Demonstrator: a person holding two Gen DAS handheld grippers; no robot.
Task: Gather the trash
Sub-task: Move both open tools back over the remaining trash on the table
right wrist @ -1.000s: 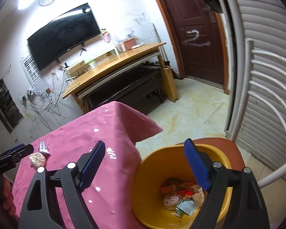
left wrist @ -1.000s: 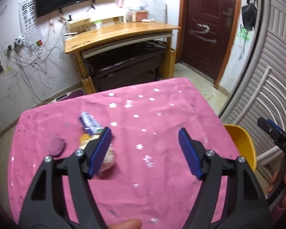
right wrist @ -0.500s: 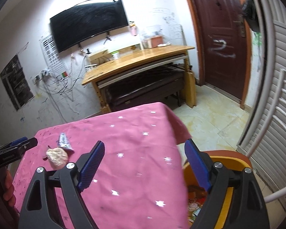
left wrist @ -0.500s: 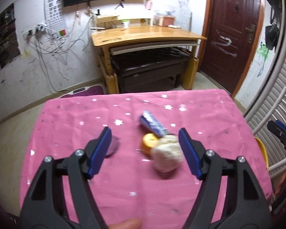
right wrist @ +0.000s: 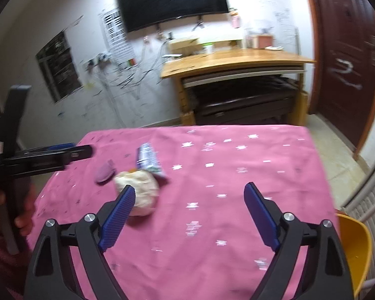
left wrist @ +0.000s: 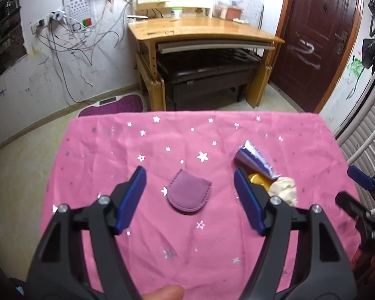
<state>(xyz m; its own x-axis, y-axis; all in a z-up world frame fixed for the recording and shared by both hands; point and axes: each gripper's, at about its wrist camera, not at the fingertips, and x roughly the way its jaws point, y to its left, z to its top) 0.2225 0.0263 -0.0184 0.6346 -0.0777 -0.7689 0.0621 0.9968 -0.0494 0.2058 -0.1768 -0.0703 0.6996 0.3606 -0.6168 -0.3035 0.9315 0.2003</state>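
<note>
Crumpled paper [left wrist: 285, 190] half behind left hand-held gripper [left wrist: 190, 182]

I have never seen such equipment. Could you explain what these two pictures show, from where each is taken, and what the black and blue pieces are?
The black arms with blue pads are two hand-held grippers; a person holds one in each hand. Each carries a camera looking forward along its fingers. One picture comes from the left gripper, the other from the right gripper. Both are open and hold nothing. On the pink star-patterned tablecloth lie a purple pouch, a blue and white wrapper, a crumpled pale paper ball and a small orange item, partly hidden. The yellow bin stands beside the table.
</note>
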